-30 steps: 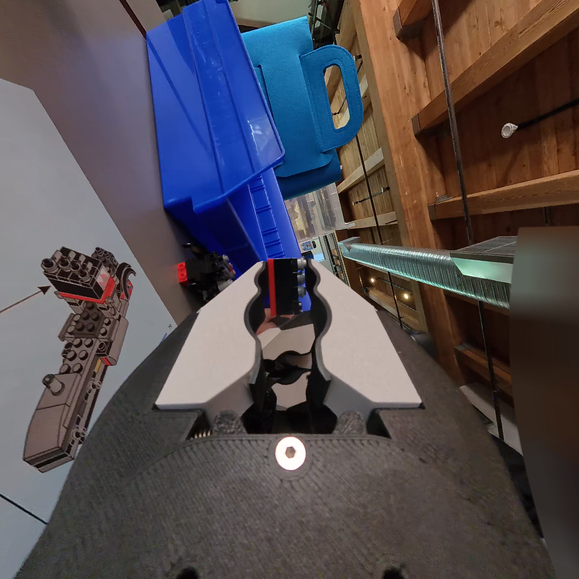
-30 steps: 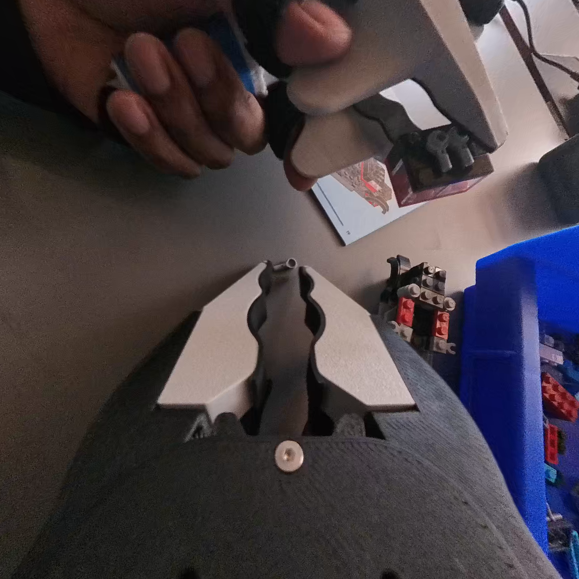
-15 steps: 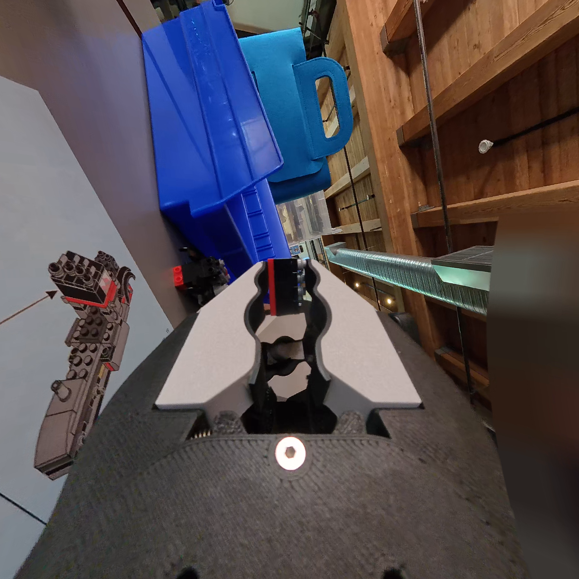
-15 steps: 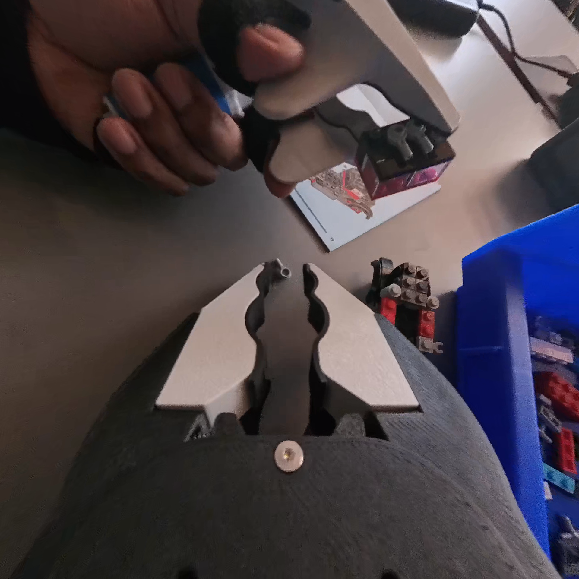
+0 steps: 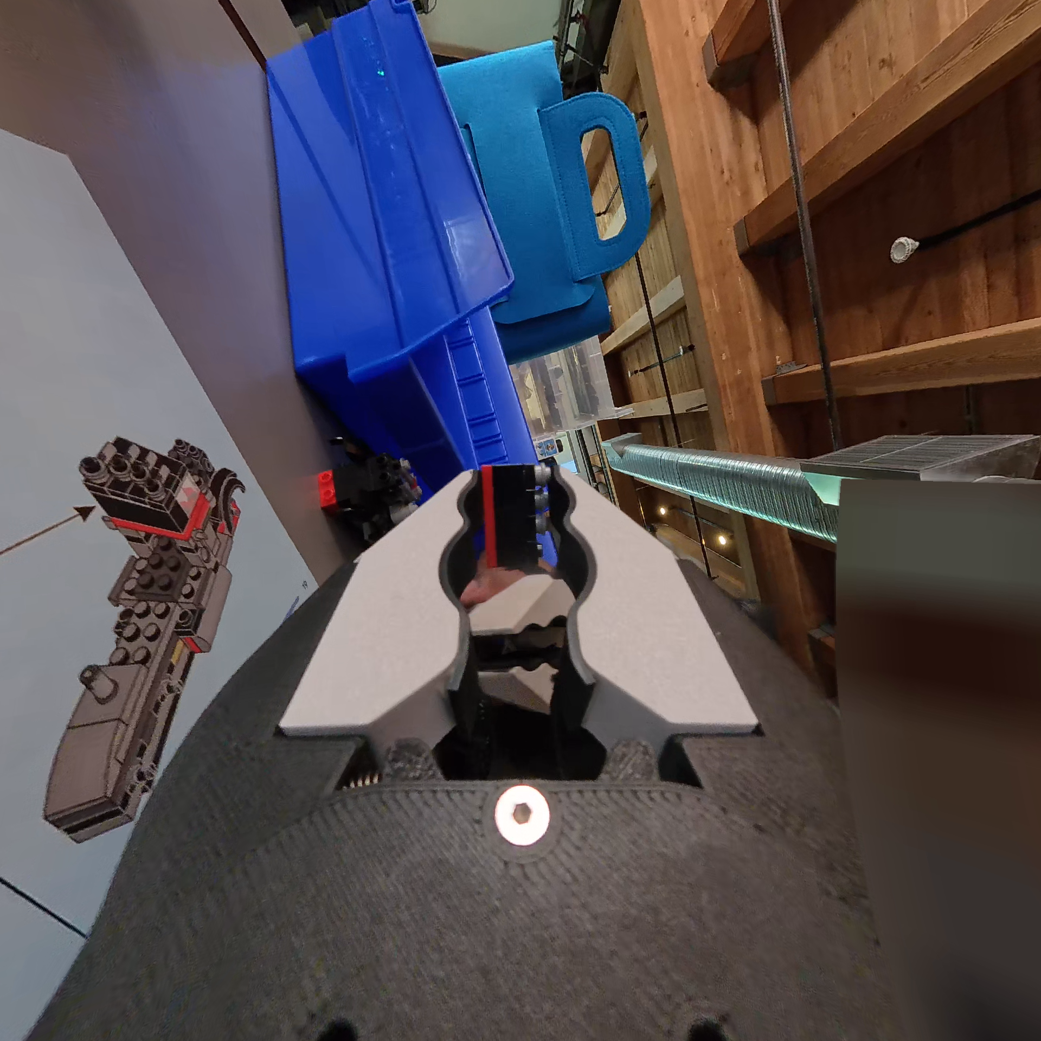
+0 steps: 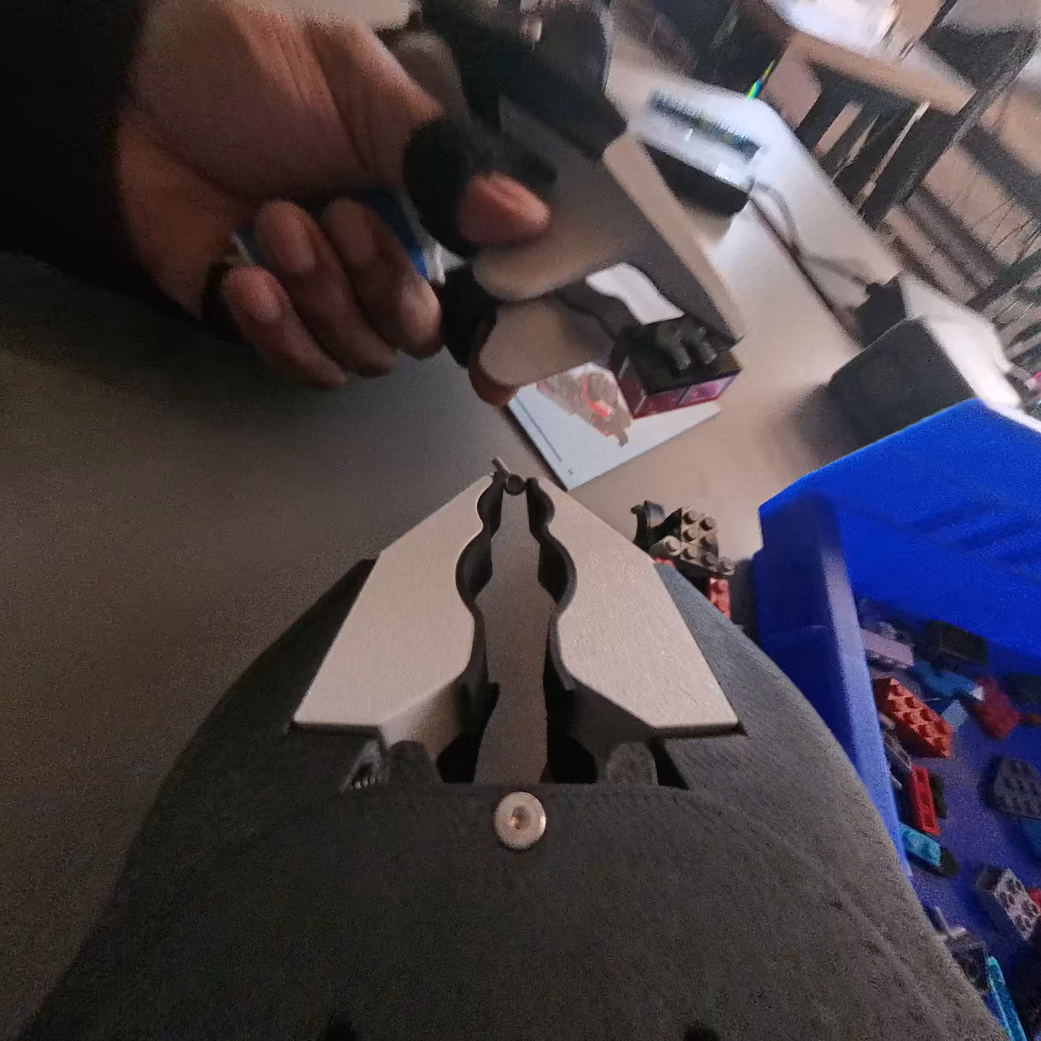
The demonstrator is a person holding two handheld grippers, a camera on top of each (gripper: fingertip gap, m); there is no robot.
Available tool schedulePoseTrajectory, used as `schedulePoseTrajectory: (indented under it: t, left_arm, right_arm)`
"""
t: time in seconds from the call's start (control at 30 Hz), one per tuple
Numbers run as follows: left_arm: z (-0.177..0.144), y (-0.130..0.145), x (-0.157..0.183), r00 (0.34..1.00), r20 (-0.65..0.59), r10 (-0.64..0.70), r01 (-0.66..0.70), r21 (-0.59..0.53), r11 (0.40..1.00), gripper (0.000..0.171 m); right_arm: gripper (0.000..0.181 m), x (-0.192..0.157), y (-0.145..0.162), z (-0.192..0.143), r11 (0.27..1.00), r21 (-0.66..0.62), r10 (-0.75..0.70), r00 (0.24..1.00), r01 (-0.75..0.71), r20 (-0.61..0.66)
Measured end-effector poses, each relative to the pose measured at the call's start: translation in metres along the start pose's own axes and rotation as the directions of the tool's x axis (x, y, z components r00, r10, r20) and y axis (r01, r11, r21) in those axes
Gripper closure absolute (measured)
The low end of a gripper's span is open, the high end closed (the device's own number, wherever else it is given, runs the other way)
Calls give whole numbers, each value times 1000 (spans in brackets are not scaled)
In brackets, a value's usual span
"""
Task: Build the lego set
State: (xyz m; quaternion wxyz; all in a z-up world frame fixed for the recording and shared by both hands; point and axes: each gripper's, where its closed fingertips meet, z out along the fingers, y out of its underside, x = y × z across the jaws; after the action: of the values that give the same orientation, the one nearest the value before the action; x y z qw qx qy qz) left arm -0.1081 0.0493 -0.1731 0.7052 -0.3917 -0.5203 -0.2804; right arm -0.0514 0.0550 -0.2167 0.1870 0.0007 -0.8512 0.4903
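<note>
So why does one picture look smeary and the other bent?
Right wrist view: motion blur smears the hand and far tables; its own tongs stay sharp. Left wrist view: crisp, but the wide lens bows the blue bin and wooden shelves.

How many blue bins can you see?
1: the blue bin sits on the table beside the partly built model; the right wrist view shows it holding loose bricks.

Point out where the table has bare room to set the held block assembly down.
The widest bare patch of table lies left of the right gripper, below the hand. A narrower strip runs between the instruction booklet and the blue bin. It is crowded by the partial build against the bin.
</note>
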Motion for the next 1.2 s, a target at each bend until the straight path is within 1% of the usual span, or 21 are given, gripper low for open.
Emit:
schedulePoseTrajectory:
  t: [0.1, 0.17, 0.3, 0.37, 0.43, 0.57, 0.7, 0.83, 0.93, 1.13, 1.2]
  left_arm:
    - [-1, -1, 0, 1000, 2, 2, -2, 4, 1000, 148]
    - [-1, -1, -1, 1000, 6, 3, -3, 4, 1000, 148]
    - [-1, -2, -1, 1000, 1, -13, 13, 10, 1000, 148]
    - [-2, -3, -1, 1000, 0, -17, 17, 11, 1000, 148]
    - [-2, -3, -2, 1000, -2, -21, 21, 13, 1000, 148]
    - [-2, -3, -2, 1000, 0, -17, 17, 11, 1000, 148]
    - [-2, -2, -2, 1000, 2, -15, 15, 10, 1000, 148]
    - [-2, -1, -3, 1000, 11, -21, 21, 7, 1000, 148]
    - [-2, -1, -3, 1000, 10, -27, 27, 7, 1000, 148]
    - [-1, 2, -2, 999, 6, -35, 35, -1, 999, 148]
    - [0, 2, -1, 999, 4, -37, 37, -4, 999, 148]
  right_arm:
    - [169, -2, -14, -15, 991, 127, -32, 999, 34, -18]
    - [165, -3, -13, -18, 989, 133, -53, 998, 56, -24]
    - [161, 3, -4, -18, 996, 82, -28, 999, 30, -22]
    - [161, 11, 8, -20, 1000, 22, 0, 1000, 0, -28]
    - [161, 16, 21, -20, 997, -46, 59, 998, -59, -14]
    - [161, 20, 36, -18, 982, -142, 124, 992, -127, -30]
    - [162, 20, 47, -12, 961, -228, 148, 987, -159, -67]
    - [164, 16, 48, -5, 934, -268, 217, 971, -236, -96]
    - [164, 19, 50, -2, 928, -292, 198, 971, -230, -135]
    - [164, 0, 38, 9, 946, -277, 168, 986, -167, -22]
    - [164, -10, 33, 10, 958, -263, 124, 992, -111, 34]
